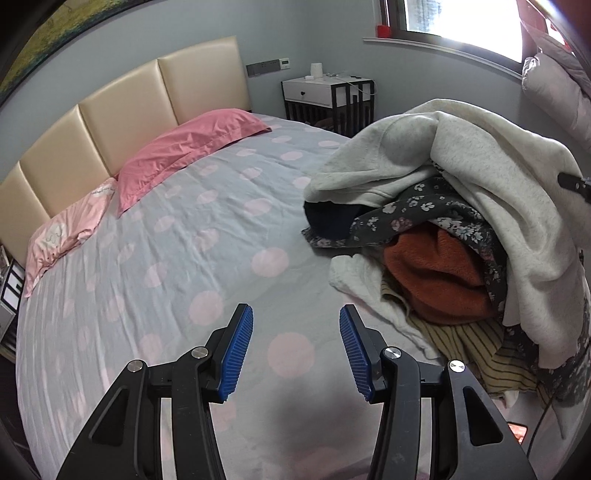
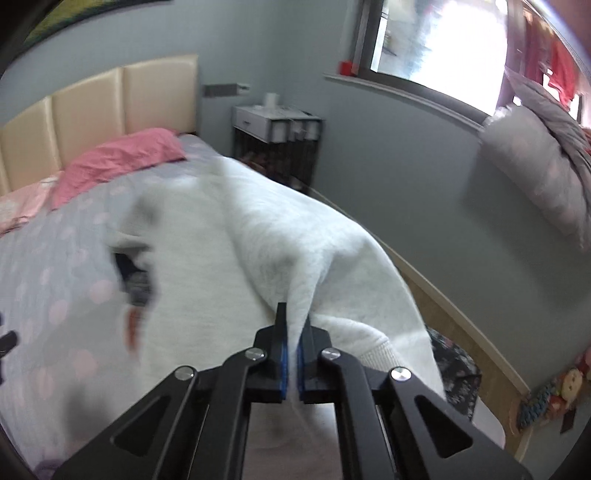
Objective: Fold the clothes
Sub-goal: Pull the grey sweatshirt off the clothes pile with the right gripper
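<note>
A pile of clothes lies on the right side of the bed: a pale grey sweatshirt (image 1: 491, 173) on top, a dark floral garment (image 1: 436, 214), a rust fleece (image 1: 436, 280) and a yellow striped piece (image 1: 465, 343) beneath. My left gripper (image 1: 296, 321) is open and empty, hovering over the dotted bedspread (image 1: 177, 240) left of the pile. My right gripper (image 2: 293, 332) is shut on a fold of the pale sweatshirt (image 2: 266, 236) and holds it lifted over the pile. The right wrist view is motion-blurred.
Two pink pillows (image 1: 184, 155) lie against the cream headboard (image 1: 122, 110). A white nightstand (image 1: 325, 96) stands by the bed's far corner under the window (image 1: 461, 22). A grey cushion (image 2: 535, 166) is at the right wall. The bed's wooden edge (image 2: 461, 317) runs along the right.
</note>
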Demonstrator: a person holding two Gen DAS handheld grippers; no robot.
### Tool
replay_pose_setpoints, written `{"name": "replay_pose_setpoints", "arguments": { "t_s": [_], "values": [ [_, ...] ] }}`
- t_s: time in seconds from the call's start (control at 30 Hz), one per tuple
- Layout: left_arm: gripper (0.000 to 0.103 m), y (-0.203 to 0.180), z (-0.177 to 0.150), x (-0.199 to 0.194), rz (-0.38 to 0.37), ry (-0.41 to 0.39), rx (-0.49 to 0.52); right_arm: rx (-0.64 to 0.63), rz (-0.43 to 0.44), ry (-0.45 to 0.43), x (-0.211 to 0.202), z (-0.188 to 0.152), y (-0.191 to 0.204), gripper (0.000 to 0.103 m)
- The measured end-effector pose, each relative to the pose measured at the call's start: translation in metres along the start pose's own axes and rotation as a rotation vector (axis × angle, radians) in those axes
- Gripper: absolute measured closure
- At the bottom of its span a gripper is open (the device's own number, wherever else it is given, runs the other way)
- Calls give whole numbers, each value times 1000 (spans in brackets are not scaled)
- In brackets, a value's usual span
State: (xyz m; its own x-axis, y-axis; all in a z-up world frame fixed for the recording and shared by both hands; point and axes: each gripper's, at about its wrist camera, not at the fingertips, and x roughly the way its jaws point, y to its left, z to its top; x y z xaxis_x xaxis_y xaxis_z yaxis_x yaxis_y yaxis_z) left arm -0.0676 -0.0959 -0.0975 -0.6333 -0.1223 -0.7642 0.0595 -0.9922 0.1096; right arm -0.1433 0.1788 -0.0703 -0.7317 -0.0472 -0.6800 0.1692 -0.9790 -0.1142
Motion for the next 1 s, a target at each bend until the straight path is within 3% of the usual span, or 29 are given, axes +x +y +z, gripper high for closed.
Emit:
{"name": "replay_pose_setpoints", "arguments": {
  "t_s": [0.17,0.3,0.4,0.57,0.63,0.7,1.0],
  "values": [
    [52,22,-6,-18,32,-13,-27,-84,220,-32,-37,11,76,100],
    [52,43,-13,-32,69,-30,-46,-161,431,-32,-68,3,140,100],
    [52,60,-19,-41,92,-35,-69,-202,531,-7,-81,-16,180,100],
    [52,79,-31,-45,109,-28,-88,-197,570,117,-54,-40,201,95],
    [52,81,-35,-44,110,-22,-92,-163,591,163,-46,-44,193,89],
    [52,80,-38,-42,96,-13,-97,-131,578,151,-51,-45,175,78],
    [52,49,-31,-30,23,-1,-49,-49,336,115,-46,-30,88,67]
  ]
}}
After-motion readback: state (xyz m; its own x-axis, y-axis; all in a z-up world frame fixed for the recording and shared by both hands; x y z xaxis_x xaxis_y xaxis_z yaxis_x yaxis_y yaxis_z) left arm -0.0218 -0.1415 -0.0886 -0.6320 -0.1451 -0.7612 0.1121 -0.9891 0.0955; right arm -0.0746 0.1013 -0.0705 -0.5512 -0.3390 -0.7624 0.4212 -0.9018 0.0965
